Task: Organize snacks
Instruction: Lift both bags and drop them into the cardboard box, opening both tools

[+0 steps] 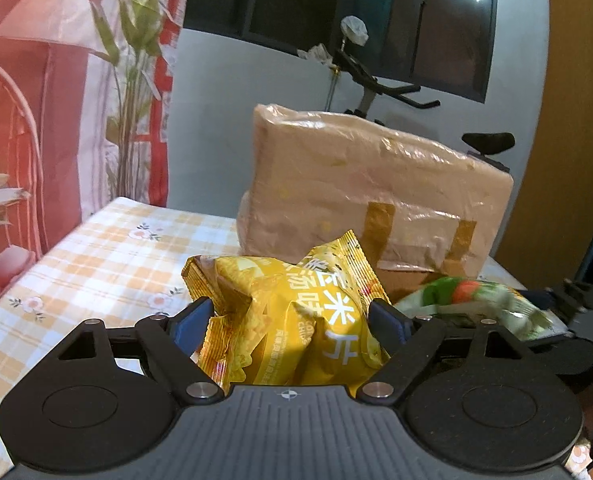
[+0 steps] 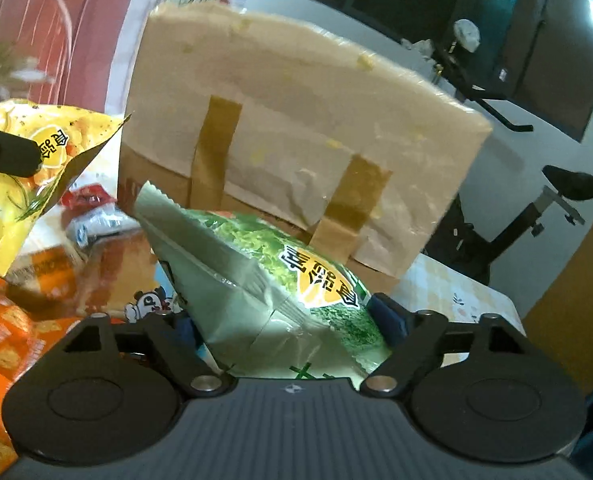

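Left gripper [image 1: 288, 320] clamps crinkled yellow foil chip bag [image 1: 292, 312]; right gripper [image 2: 284, 320] clamps green-and-silver snack bag [image 2: 256, 280] — both lifted. Tan taped cardboard box [image 2: 296, 120] at 12 o'clock. Orange packets [image 2: 4, 340] at 9 o'clock remain — sorting barely begun.

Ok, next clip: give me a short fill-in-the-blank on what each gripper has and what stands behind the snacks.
1. The left gripper is closed on a crumpled ____ snack bag.
2. The right gripper grips a snack bag whose main colour is ____.
3. Behind both bags stands a cardboard box wrapped in clear ____.
4. The tablecloth has an orange check pattern with small ____.

Missing words: yellow; green; plastic; flowers
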A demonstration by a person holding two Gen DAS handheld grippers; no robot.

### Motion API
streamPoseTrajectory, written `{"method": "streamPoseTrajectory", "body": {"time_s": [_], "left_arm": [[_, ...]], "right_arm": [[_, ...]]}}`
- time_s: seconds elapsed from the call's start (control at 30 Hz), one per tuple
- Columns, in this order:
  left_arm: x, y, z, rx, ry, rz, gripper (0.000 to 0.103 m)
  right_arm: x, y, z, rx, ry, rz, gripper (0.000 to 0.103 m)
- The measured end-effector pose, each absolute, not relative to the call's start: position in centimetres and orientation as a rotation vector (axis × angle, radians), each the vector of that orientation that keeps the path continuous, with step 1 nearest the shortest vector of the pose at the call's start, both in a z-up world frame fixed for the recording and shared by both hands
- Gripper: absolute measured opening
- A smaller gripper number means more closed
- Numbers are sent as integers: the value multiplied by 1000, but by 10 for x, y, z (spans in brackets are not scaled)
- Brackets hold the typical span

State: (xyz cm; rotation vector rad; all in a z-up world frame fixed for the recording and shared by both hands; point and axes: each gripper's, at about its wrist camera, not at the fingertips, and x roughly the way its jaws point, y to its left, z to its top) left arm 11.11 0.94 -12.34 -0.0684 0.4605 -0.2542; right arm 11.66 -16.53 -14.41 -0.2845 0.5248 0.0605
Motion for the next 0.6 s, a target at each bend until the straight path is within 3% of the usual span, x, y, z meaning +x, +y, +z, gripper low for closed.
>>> {"method": "streamPoseTrajectory", "body": {"time_s": [0.6], "left_arm": [[95, 34, -81, -99, 349, -207, 86]], "right_arm": [[53, -203, -52, -27, 287, 118, 80]]}}
